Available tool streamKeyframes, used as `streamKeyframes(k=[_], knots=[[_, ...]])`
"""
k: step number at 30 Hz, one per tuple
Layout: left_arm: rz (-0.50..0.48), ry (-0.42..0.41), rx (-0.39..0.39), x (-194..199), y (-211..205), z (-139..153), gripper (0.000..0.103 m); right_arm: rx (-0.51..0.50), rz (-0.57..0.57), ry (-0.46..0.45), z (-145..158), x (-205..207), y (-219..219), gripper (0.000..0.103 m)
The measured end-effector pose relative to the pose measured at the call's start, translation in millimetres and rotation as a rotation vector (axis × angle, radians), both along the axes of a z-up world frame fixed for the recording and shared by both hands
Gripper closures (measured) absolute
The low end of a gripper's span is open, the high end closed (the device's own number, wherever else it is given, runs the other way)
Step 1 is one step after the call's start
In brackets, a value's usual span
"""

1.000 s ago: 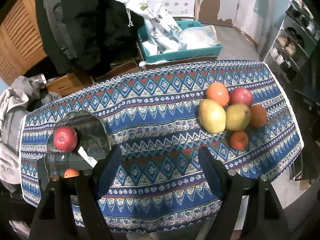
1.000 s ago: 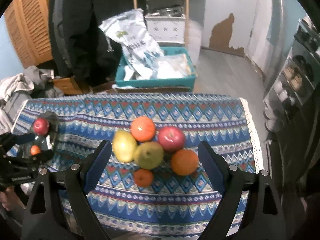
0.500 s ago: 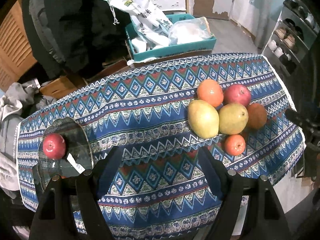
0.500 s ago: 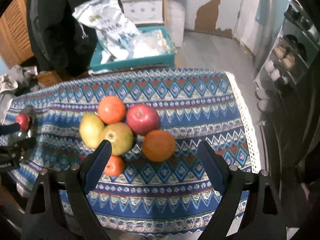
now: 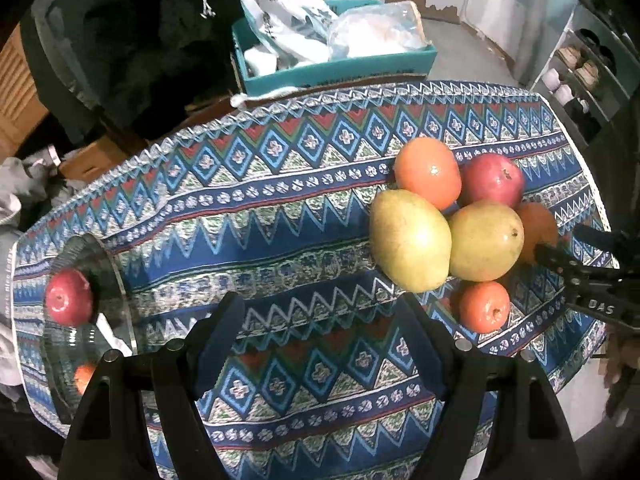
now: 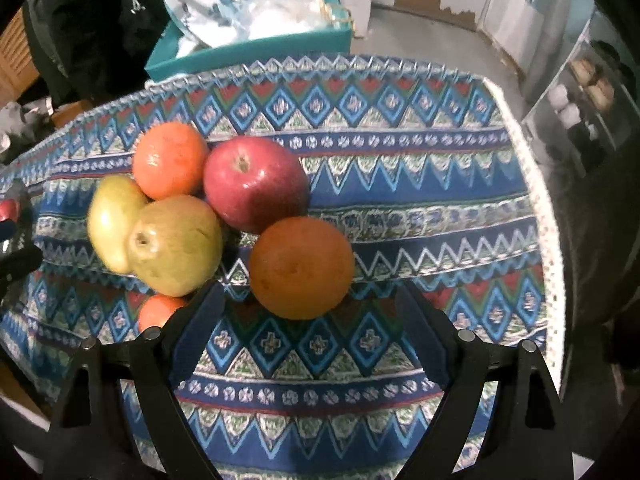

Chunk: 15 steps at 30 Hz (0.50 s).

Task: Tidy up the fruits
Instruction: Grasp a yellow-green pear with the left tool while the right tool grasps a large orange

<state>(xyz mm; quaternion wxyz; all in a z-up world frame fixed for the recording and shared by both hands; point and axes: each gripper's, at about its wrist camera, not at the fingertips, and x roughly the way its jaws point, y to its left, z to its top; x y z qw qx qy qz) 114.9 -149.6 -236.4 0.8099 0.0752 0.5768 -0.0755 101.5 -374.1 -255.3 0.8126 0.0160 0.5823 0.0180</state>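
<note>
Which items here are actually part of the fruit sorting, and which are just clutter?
Job items:
- fruit pile: two oranges, red apple, two pears, small tangerine
- glass plate with a red apple on it
- right gripper, open over the pile
- left gripper, open

Just lying about:
- teal box of plastic bags
- shoe rack
- grey clothes

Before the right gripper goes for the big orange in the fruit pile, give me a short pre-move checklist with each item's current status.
1. Right gripper open, nothing between its fingers: ok.
2. Large round orange just ahead of that gap, top unobstructed: ok.
3. Neighbouring red apple and green pear may roll when the orange lifts: cannot tell.
4. Left gripper open over bare patterned tablecloth, apart from the pile: ok.
5. Clear glass plate has room beside its small red apple: ok.
</note>
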Motion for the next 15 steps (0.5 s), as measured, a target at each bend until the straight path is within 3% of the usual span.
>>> streamKeyframes(k=[13,15], knots=[[0.008,0.044,-0.030,14.6,-7.2,-20.2,0.023,0.018,-0.006,0.028,-32.6,11.2,0.0,0.016],[0.015,0.046,-0.047,17.6,-7.8,-20.3,0.023,0.031,-0.006,0.029,-35.2,12.7,-0.4,0.022]])
